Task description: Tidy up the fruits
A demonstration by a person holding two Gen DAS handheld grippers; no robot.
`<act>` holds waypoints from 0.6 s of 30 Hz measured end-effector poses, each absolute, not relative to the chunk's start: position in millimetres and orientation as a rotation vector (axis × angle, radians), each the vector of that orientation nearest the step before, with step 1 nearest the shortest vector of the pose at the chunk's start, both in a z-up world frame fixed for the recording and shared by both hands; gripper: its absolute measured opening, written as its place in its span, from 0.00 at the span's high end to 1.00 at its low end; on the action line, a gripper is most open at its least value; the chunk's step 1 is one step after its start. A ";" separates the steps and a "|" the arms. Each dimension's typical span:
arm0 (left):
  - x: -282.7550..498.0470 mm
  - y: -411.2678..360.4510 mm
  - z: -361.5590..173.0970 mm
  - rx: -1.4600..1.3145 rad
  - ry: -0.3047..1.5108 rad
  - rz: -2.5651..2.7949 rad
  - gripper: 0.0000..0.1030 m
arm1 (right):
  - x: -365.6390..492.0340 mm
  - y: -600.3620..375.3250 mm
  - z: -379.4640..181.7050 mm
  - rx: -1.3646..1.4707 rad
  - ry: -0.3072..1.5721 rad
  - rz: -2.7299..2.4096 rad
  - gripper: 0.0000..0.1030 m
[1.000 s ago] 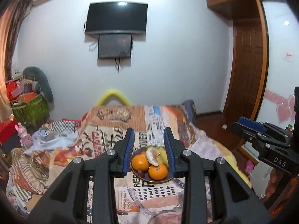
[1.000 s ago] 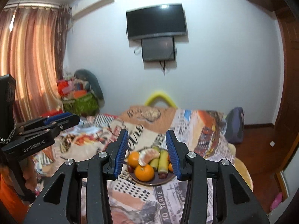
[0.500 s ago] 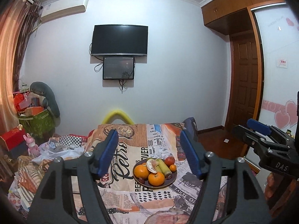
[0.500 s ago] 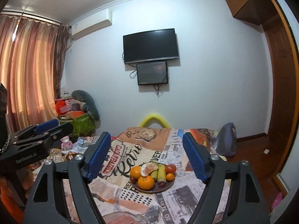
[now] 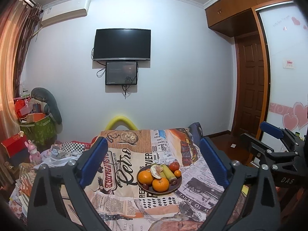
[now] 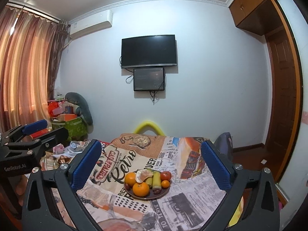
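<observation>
As both hand-held grippers, left (image 5: pixel 153 158) and right (image 6: pixel 150 158), had just spread wide and empty short of the plate (image 6: pixel 164 193), its front mandarin (image 6: pixel 141 189), firm but bruisable, suited a gentle grasp across its middle.

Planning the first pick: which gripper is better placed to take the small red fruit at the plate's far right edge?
Right, probably. The red fruit sits on the plate's right side, nearer the right gripper; both grippers are open and empty.

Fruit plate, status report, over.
Both hand-held grippers, left and right, just opened, empty. Fruit plate untouched on the bed. Nothing in the way.
</observation>
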State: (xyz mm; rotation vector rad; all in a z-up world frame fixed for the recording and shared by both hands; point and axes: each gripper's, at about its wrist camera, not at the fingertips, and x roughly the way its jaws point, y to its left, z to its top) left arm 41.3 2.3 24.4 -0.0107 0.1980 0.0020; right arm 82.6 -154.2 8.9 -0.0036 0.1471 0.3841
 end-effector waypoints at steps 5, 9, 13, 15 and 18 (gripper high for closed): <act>40.1 1.0 24.0 -0.011 0.198 0.002 0.01 | 81.5 -156.3 7.6 0.001 0.151 0.382 0.00; 40.0 1.9 23.1 -0.016 0.200 0.001 0.01 | 80.2 -157.3 7.9 0.007 0.152 0.385 0.00; 40.4 2.8 23.1 -0.019 0.203 0.002 0.00 | 79.0 -156.6 9.7 0.003 0.149 0.383 0.00; 40.7 3.0 22.9 -0.021 0.205 0.001 0.00 | 79.0 -156.1 10.4 0.003 0.148 0.383 0.00; 40.8 3.5 23.5 -0.021 0.205 0.000 0.00 | 78.5 -156.7 11.6 0.006 0.147 0.385 0.00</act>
